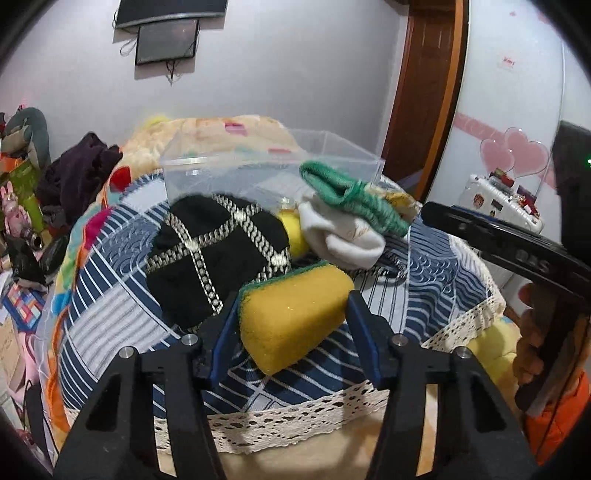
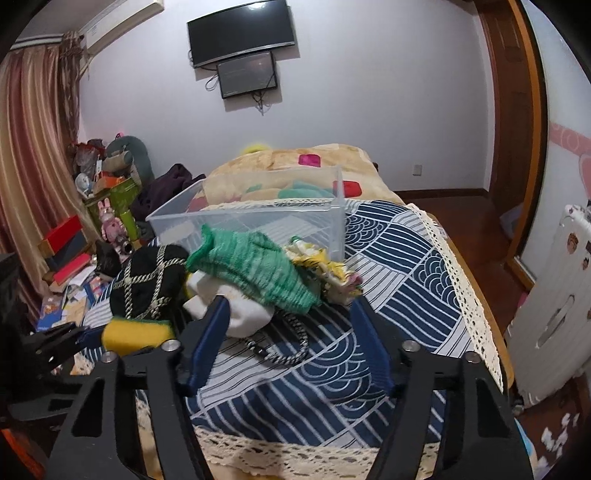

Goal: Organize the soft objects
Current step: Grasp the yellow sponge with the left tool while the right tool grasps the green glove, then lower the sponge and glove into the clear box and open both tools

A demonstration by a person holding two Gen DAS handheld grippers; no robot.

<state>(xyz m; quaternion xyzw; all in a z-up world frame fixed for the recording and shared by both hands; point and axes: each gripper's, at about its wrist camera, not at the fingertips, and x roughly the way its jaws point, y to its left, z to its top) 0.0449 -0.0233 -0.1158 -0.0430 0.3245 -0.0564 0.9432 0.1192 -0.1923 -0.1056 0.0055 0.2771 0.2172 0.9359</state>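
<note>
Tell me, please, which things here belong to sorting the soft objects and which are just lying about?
Job: yellow sponge between the left gripper fingers, black patterned cloth, green knitted piece, white sock, clear plastic box, open right gripper.

Lying about: wall screens, dark clothes heap, braided cable.

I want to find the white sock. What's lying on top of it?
The green knitted sock lies across the white sock, covering its upper part. Only the white sock's rounded end shows; what lies beneath it is hidden.
</note>
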